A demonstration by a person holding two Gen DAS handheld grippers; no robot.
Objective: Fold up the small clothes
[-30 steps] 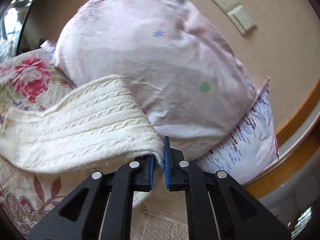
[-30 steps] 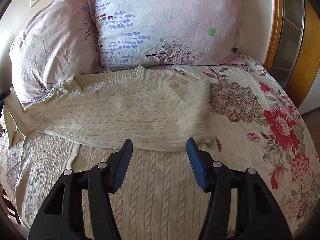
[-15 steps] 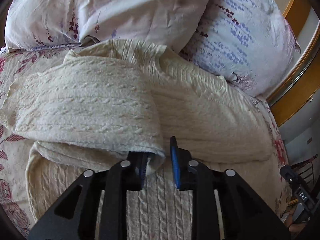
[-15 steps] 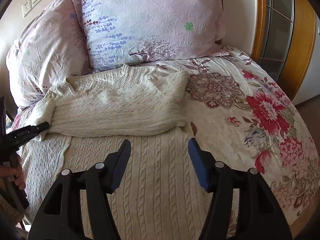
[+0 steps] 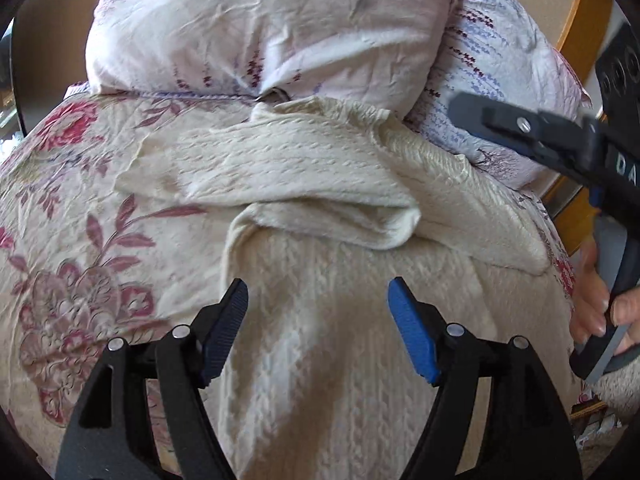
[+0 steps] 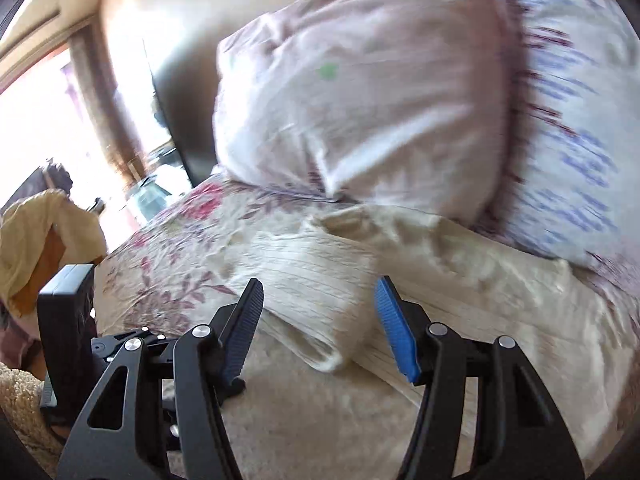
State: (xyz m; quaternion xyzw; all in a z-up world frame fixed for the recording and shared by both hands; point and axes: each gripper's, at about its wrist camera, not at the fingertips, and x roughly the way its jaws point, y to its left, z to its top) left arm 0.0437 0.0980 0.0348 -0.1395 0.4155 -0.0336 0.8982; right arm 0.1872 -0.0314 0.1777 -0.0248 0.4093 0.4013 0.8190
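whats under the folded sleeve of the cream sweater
The folded sleeve lies across the sweater body, which rests on the floral bedspread. Whatever part of the sweater's chest sits beneath the sleeve is covered.

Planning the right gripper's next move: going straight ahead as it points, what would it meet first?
Probably the folded sleeve cuff of the cream cable-knit sweater, lying between the open right gripper jaws; blur leaves depth uncertain.

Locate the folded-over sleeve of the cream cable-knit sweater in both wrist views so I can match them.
Left wrist: folded cream cable-knit sleeve lies centre frame, above the open left tongs.
Right wrist: same sleeve sits lower centre, its cuff between the open right tongs.
Shared landmark: pale pink crumpled pillow with a green flower, just behind the sleeve.
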